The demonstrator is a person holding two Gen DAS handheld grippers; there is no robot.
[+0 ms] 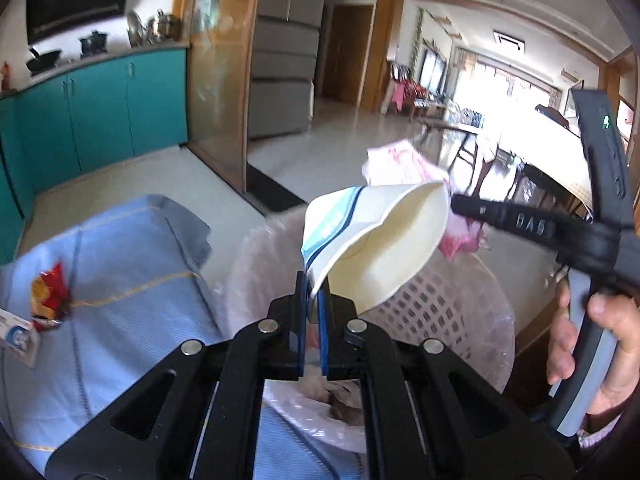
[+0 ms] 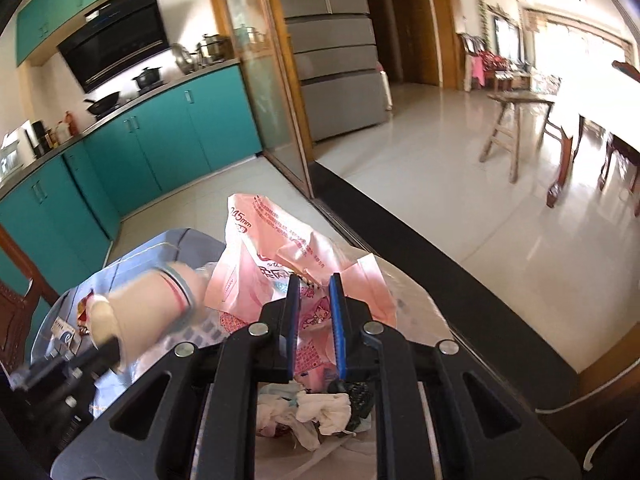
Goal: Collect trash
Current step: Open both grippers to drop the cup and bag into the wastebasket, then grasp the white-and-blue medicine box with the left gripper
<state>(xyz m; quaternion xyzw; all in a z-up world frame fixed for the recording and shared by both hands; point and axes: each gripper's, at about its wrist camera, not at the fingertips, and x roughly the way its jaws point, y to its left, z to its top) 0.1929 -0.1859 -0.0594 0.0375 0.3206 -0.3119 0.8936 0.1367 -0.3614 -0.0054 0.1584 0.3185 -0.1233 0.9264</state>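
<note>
Landmark: pink lattice trash basket (image 1: 432,312), lined with a clear plastic bag, standing just beside a table under a pale blue cloth (image 1: 120,280). Already holding crumpled tissues and scraps at the bottom, seen in the right wrist view.

Above the basket's mouth, on its far side: pink printed plastic wrapper (image 2: 276,264), crumpled, pinched by the right gripper (image 2: 316,292), blue pads pressed against the wrapper's lower folds. No clear long axis; loose top edge standing up and away from the gripper, bulk hanging directly over the liner.

Over the basket's near rim, toward the table side: paper cup (image 1: 372,248), white with blue bands, clamped by its base edge in the left gripper (image 1: 314,292), jaws squeezed together on the thin wall. Cup's long axis tilted, open mouth turned up and toward the right gripper, base down at the pads. Cup partly squashed at the rim.

Judged from this: both pieces already above the opening, straight down from each gripper, so release alone probably enough. Right gripper more central over the basket; cup closer to the rim, so some risk of tipping outward onto the cloth.

Left on the cloth, well apart from the basket: red and yellow snack wrapper (image 1: 50,296) and a small white and blue box (image 1: 18,338).
</note>
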